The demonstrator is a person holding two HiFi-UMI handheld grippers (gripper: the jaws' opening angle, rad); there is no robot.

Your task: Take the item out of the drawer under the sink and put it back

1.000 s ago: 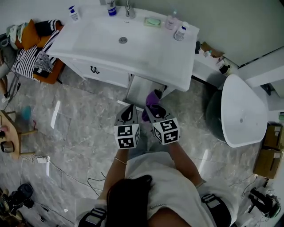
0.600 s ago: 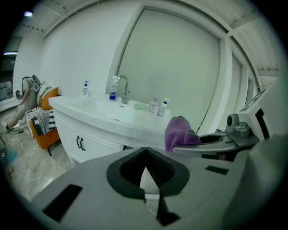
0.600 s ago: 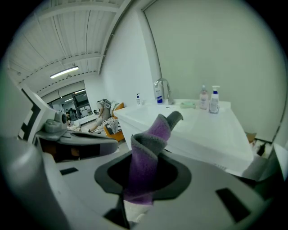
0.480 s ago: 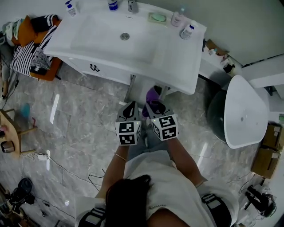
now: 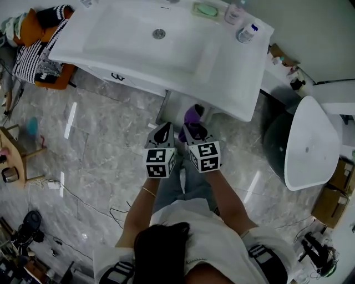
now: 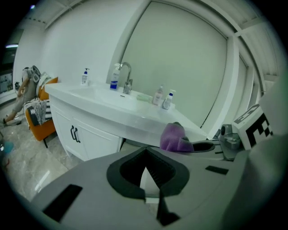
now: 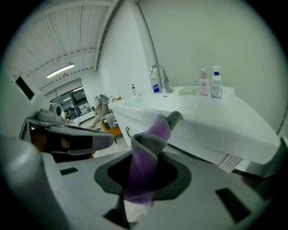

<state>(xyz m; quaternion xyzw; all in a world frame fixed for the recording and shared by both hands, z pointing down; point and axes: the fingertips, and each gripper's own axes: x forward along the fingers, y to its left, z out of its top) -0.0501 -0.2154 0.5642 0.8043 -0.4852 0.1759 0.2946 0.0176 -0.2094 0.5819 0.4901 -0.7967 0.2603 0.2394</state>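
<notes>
Right claw (image 7: 143, 184) is pinching a purple cloth (image 7: 150, 143), which is rising out of the jaws and flopping over at its grey-edged tip. Left claw (image 6: 150, 179), just beside it, is sitting pressed together with nothing in it. Both are hanging in front of the person over the marble floor (image 5: 111, 144), with the cloth out in the air, near the front edge of the white sink tabletop (image 5: 222, 72). Under the basin, a cabinet front with dark handles (image 5: 117, 76) is showing closed. Farther back, bottles (image 5: 248, 33) and a green soap (image 5: 205, 9) are standing along the rear edge near the tap (image 7: 158, 74).
</notes>
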